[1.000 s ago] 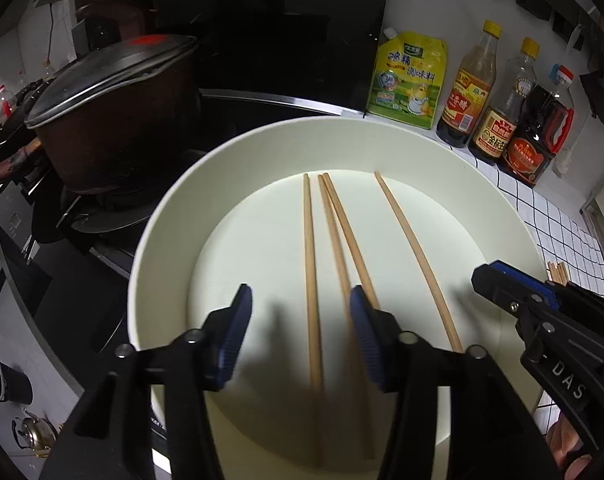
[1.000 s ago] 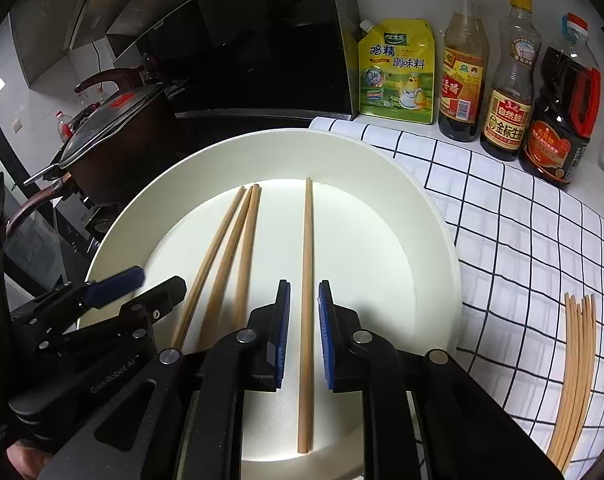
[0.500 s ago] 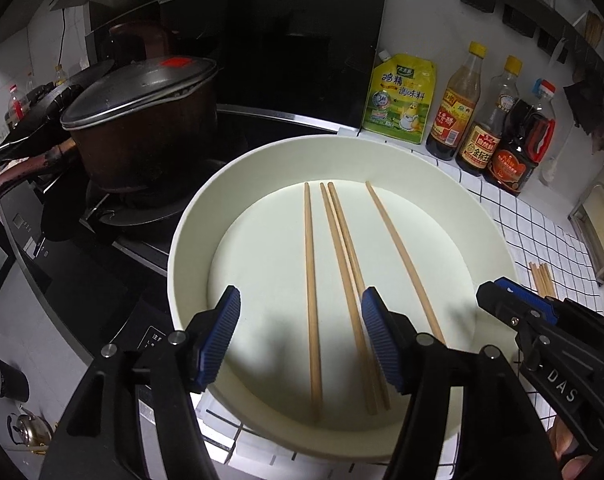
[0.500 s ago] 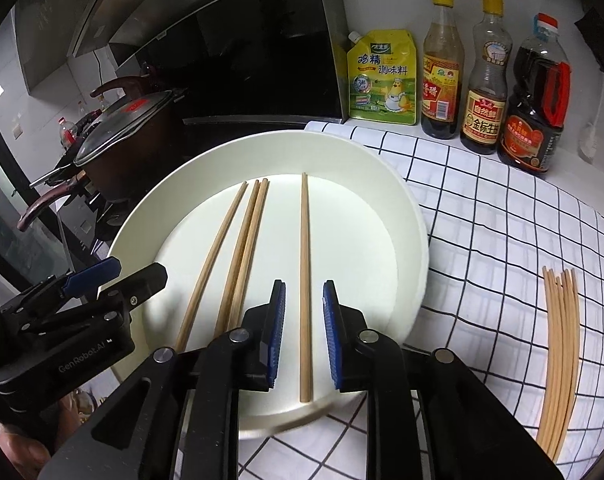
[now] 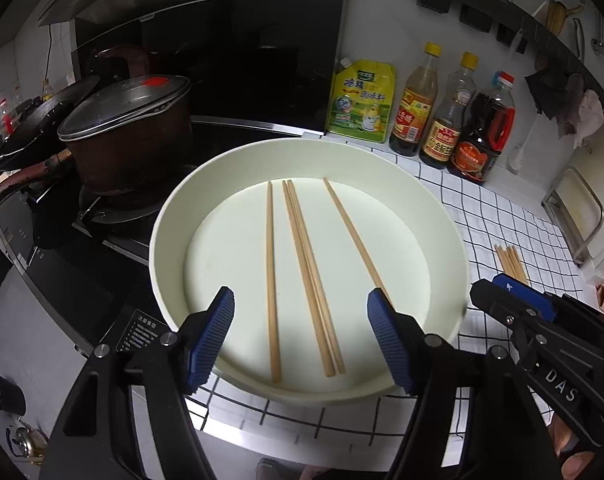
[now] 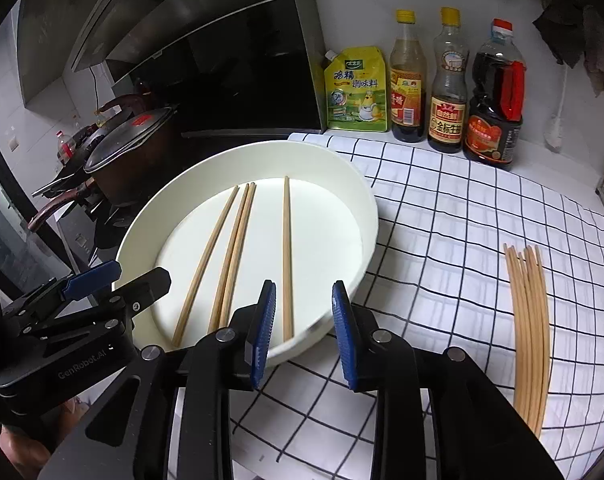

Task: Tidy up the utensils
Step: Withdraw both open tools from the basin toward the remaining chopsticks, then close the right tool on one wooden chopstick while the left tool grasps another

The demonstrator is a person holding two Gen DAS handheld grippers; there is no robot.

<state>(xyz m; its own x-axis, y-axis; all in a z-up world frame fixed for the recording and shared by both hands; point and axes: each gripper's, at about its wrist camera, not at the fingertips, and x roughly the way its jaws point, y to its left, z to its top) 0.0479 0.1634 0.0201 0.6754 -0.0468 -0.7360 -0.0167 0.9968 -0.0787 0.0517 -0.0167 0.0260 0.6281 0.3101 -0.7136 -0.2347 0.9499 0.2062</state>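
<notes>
A round white tray [image 5: 165,240] [image 6: 366,216] stands on the checked cloth and holds several wooden chopsticks [image 5: 306,268] [image 6: 231,256] lying loose on its floor. My left gripper [image 5: 302,336] hovers above the tray's near rim, its jaws opening wide with nothing pressed between the pads. My right gripper [image 6: 304,328] hangs over the tray's near right edge, jaws also opening, with one chopstick [image 6: 287,256] lying free below them. A bundle of more chopsticks [image 6: 528,320] [image 5: 510,260] lies on the cloth to the right.
A lidded dark pot [image 5: 129,132] and pans sit on the stove at left. A yellow seasoning pouch [image 6: 356,88] and three sauce bottles [image 6: 446,80] line the back wall. The black-and-white checked cloth [image 6: 462,220] covers the counter.
Both grippers have drawn back and up from the tray and opened wider. The chopstick once between the right pads now lies free in the tray.
</notes>
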